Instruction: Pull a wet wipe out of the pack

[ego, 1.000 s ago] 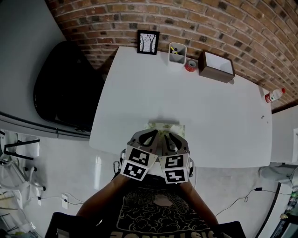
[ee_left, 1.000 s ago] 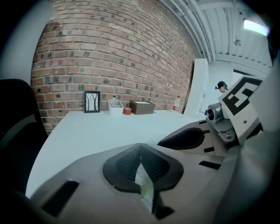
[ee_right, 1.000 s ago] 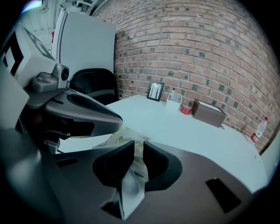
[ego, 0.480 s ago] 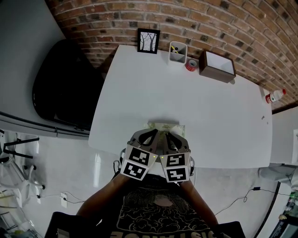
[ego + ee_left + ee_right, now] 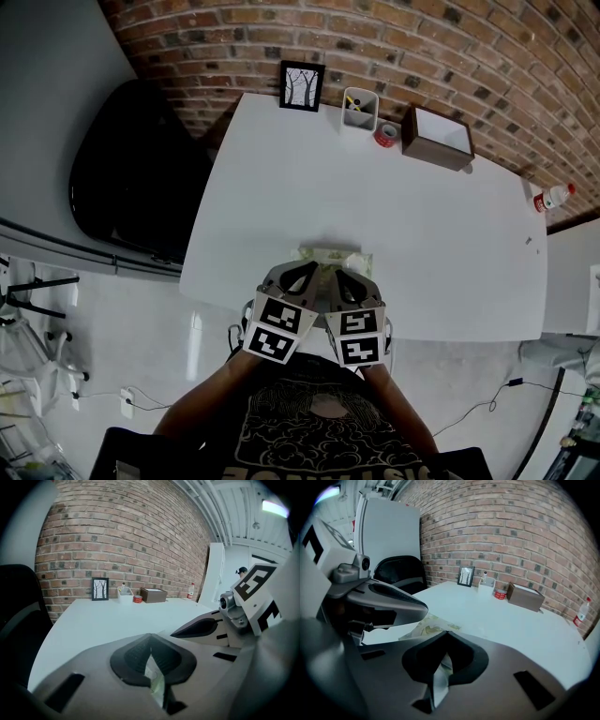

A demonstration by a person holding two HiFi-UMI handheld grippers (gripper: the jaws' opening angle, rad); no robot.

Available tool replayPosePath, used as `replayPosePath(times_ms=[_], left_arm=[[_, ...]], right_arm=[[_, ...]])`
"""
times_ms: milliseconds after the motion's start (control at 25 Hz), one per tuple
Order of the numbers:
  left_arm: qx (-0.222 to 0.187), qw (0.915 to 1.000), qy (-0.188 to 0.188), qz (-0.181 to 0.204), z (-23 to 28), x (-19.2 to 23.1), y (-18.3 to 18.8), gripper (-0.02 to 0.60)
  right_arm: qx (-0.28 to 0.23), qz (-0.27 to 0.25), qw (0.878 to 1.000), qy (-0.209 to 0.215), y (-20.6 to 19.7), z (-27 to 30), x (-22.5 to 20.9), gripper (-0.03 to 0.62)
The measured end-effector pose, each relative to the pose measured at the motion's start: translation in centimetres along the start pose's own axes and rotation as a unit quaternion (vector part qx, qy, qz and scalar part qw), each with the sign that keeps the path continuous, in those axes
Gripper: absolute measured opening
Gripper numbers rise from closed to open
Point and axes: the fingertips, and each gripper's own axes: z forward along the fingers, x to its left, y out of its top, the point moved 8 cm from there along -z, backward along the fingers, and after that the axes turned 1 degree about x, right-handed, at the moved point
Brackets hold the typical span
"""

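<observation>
The wet wipe pack (image 5: pixel 330 255), pale green and patterned, lies flat near the front edge of the white table (image 5: pixel 375 197). Both grippers sit side by side over its near end. My left gripper (image 5: pixel 305 278) is shut, and the left gripper view shows a pale green bit of the pack (image 5: pixel 155 679) pinched between its jaws. My right gripper (image 5: pixel 345 284) is shut too, with a whitish strip from the pack's near end (image 5: pixel 439 679) between its jaws. The rest of the pack (image 5: pixel 423 626) shows just beyond. The grippers hide the near half of the pack in the head view.
Along the table's far edge stand a framed tree picture (image 5: pixel 300 85), a white pen holder (image 5: pixel 357 108), a red tape roll (image 5: pixel 384 134) and a brown box (image 5: pixel 437 136). A small bottle (image 5: pixel 552 197) sits far right. A black chair (image 5: pixel 131 173) is at the left.
Both grippers and the pack hold still; only the head view has shifted slightly.
</observation>
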Motion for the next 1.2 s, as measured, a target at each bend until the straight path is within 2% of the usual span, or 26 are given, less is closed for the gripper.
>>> replayPosePath(times_ms=[480,1200], left_arm=[[-0.007,0.9998,0.012,-0.015,-0.6,-0.7,-0.3,0.012],[-0.036,0.9983,0.038,-0.024,-2.4,-1.3,0.9,0.012]], right_arm=[[-0.029,0.008,0.999,0.010,0.4,-1.4,-0.5,0.015],[-0.084,-0.029,0.996,0.027,2.8,-3.7,-0.1,0.015]])
